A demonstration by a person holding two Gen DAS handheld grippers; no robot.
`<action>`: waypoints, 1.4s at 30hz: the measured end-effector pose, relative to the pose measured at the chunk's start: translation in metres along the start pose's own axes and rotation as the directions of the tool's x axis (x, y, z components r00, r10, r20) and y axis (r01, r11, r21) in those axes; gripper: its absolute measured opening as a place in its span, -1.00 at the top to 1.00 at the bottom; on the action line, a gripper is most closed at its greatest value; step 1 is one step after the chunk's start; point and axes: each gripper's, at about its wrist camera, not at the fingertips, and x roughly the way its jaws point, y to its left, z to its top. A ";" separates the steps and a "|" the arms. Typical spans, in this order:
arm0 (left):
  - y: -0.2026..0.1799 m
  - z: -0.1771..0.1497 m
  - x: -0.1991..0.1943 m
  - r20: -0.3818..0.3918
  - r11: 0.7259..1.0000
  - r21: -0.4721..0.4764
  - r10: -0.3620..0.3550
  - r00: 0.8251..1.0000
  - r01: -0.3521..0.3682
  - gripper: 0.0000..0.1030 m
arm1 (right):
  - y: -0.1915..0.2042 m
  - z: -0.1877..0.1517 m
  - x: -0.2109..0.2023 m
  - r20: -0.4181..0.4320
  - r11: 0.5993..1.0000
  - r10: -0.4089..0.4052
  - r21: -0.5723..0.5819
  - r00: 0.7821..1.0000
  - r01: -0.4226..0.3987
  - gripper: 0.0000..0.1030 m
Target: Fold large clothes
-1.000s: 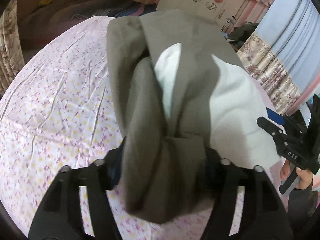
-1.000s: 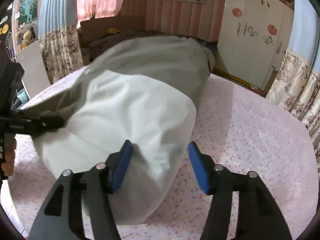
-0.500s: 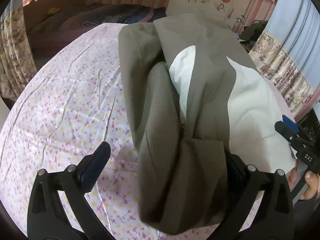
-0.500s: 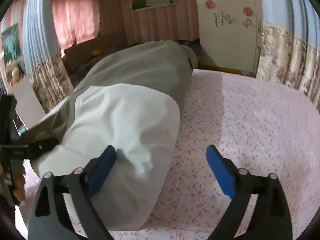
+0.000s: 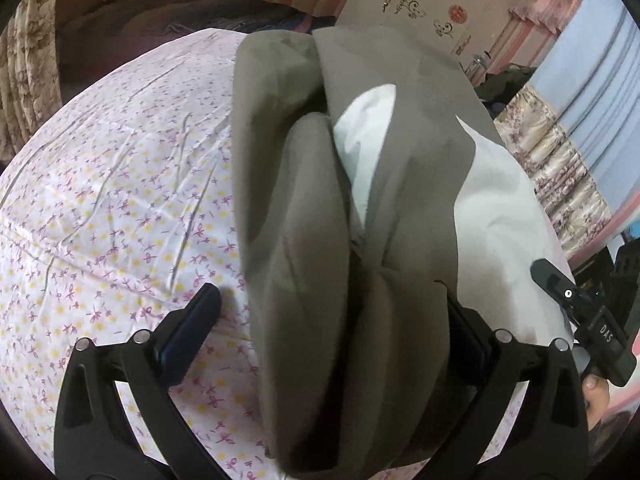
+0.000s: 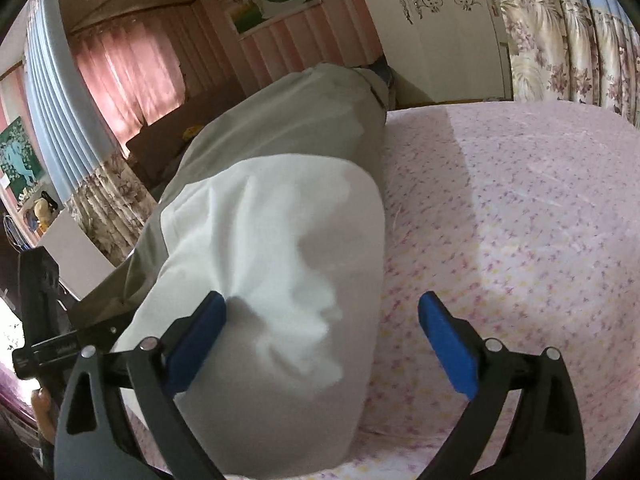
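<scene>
The left claw (image 5: 332,328) stands spread wide, its jaws having just been opening. A bunched fold of the grey-green garment (image 5: 320,240) lies between the two fingers; the left pad (image 5: 192,328) sits clear of the cloth on the bedsheet, while the right pad is hidden behind the fabric, so whether it touches cannot be told. The right claw (image 6: 320,344) is also spread wide, jaws just opened further. The garment's pale lining (image 6: 272,280) bulges between its blue pads; the left pad (image 6: 196,344) is just beside or brushing the cloth, and the right pad (image 6: 448,352) is well apart from it, over the sheet.

The garment lies lengthwise on a bed (image 5: 120,200) covered in a white sheet with small pink and yellow flowers, running from the lower middle of each frame toward the top.

Around the bed: a white wardrobe (image 6: 440,32) with red decals at upper right, pink curtains (image 6: 128,68) at upper left, floral drapes (image 5: 568,184) at the right of the left view. The other claw shows at each frame's edge, with fingers of a hand (image 5: 596,392) at lower right.
</scene>
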 end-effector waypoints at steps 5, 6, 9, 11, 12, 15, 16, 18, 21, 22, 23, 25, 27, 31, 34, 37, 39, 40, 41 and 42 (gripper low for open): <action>-0.014 0.006 0.009 -0.011 0.998 0.064 -0.008 1.000 0.009 -0.88 | 0.009 -0.008 0.015 -0.050 0.999 0.036 0.039 0.998 -0.035 -0.88; -0.016 0.008 0.012 -0.021 0.997 0.066 -0.030 0.999 0.031 -0.81 | 0.009 -0.008 0.019 -0.061 0.998 0.044 0.049 0.997 -0.041 -0.87; -0.023 0.009 0.014 -0.022 0.996 0.081 -0.032 0.999 0.034 -0.69 | 0.007 -0.007 0.023 -0.074 0.996 0.075 0.047 0.994 -0.072 -0.57; -0.025 0.010 0.015 -0.019 0.997 0.075 -0.032 0.999 0.034 -0.57 | 0.011 -0.004 0.020 -0.074 0.997 0.078 -0.008 0.994 -0.078 -0.18; -0.026 0.011 0.015 -0.015 0.997 0.067 -0.028 1.000 0.029 -0.53 | 0.014 -0.001 0.017 -0.070 0.996 0.076 -0.049 0.995 -0.080 -0.11; -0.044 0.012 0.011 0.022 0.995 0.093 0.024 0.999 -0.026 -0.33 | 0.023 0.005 0.008 -0.030 0.988 0.055 -0.142 0.998 -0.059 0.09; -0.054 0.013 0.009 0.037 0.992 0.116 0.046 0.998 -0.050 -0.23 | 0.025 0.008 0.004 -0.003 0.980 0.033 -0.195 0.999 -0.033 0.14; -0.076 0.014 0.006 0.061 0.987 0.145 0.065 0.996 -0.074 -0.07 | 0.021 0.013 -0.004 0.032 0.968 0.002 -0.251 0.999 0.007 0.18; -0.106 0.013 0.008 0.066 0.988 0.149 0.040 0.997 -0.050 0.05 | 0.001 0.023 -0.021 0.079 0.967 -0.020 -0.252 0.997 0.040 0.20; -0.120 0.012 0.010 0.072 0.986 0.162 0.031 0.997 -0.042 0.09 | -0.005 0.026 -0.028 0.103 0.963 -0.038 -0.260 0.994 0.064 0.20; -0.133 0.010 0.012 0.078 0.983 0.179 0.025 0.997 -0.039 0.11 | -0.012 0.029 -0.039 0.130 0.955 -0.067 -0.277 0.989 0.101 0.21; -0.166 0.007 0.017 0.082 0.975 0.222 0.002 0.997 -0.020 0.13 | -0.027 0.033 -0.060 0.179 0.947 -0.110 -0.280 0.978 0.158 0.21; -0.188 0.005 0.021 0.069 0.968 0.251 -0.040 0.997 0.022 0.13 | -0.046 0.034 -0.083 0.211 0.945 -0.156 -0.253 0.965 0.208 0.21; -0.243 -0.008 0.036 0.019 0.928 0.357 -0.118 0.993 0.104 0.12 | -0.090 0.020 -0.114 0.210 0.934 -0.260 -0.192 0.943 0.300 0.21; -0.266 -0.024 0.044 0.015 0.893 0.443 -0.092 0.996 0.076 0.00 | -0.117 0.007 -0.118 0.132 0.933 -0.294 -0.173 0.947 0.314 0.20; -0.271 -0.033 0.051 0.022 0.884 0.466 -0.060 0.998 0.043 -0.34 | -0.128 -0.004 -0.117 0.110 0.933 -0.300 -0.175 0.948 0.315 0.15; -0.257 -0.031 0.057 -0.004 0.900 0.431 -0.066 0.998 0.061 -0.54 | -0.129 -0.003 -0.115 0.108 0.938 -0.295 -0.157 0.949 0.309 0.10; -0.251 -0.031 0.059 -0.014 0.909 0.412 -0.068 0.998 0.068 -0.63 | -0.131 -0.005 -0.114 0.106 0.937 -0.299 -0.158 0.948 0.313 0.06; -0.243 -0.028 0.061 -0.031 0.917 0.389 -0.077 0.997 0.083 -0.68 | -0.130 -0.004 -0.112 0.102 0.934 -0.305 -0.163 0.947 0.318 0.03; -0.238 -0.026 0.063 -0.041 0.921 0.379 -0.082 0.996 0.092 -0.69 | -0.130 -0.004 -0.110 0.098 0.934 -0.307 -0.163 0.947 0.319 0.02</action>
